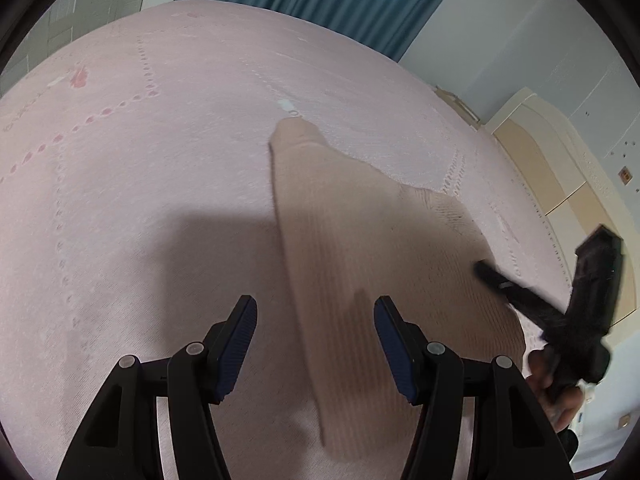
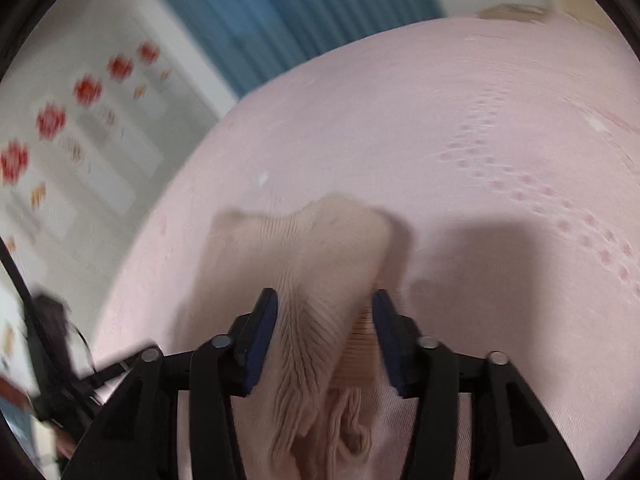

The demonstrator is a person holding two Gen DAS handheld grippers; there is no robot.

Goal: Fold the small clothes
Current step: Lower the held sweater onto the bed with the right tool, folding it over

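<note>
Bed under a pale pink bedspread (image 1: 168, 168) with dotted eyelet lines, small red mark at ten o'clock, beige ribbed knit garment (image 1: 352, 248) lying from centre towards five o'clock, partly bunched

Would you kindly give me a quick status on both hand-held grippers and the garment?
Left hand-held gripper open, empty, over the beige knit garment. Right hand-held gripper astride a raised fold, grip unclear. Garment on the pink bedspread. Nothing in the way.

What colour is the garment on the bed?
Pale beige-pink with a fine ribbed knit. The garment shows best in the left wrist view.
</note>
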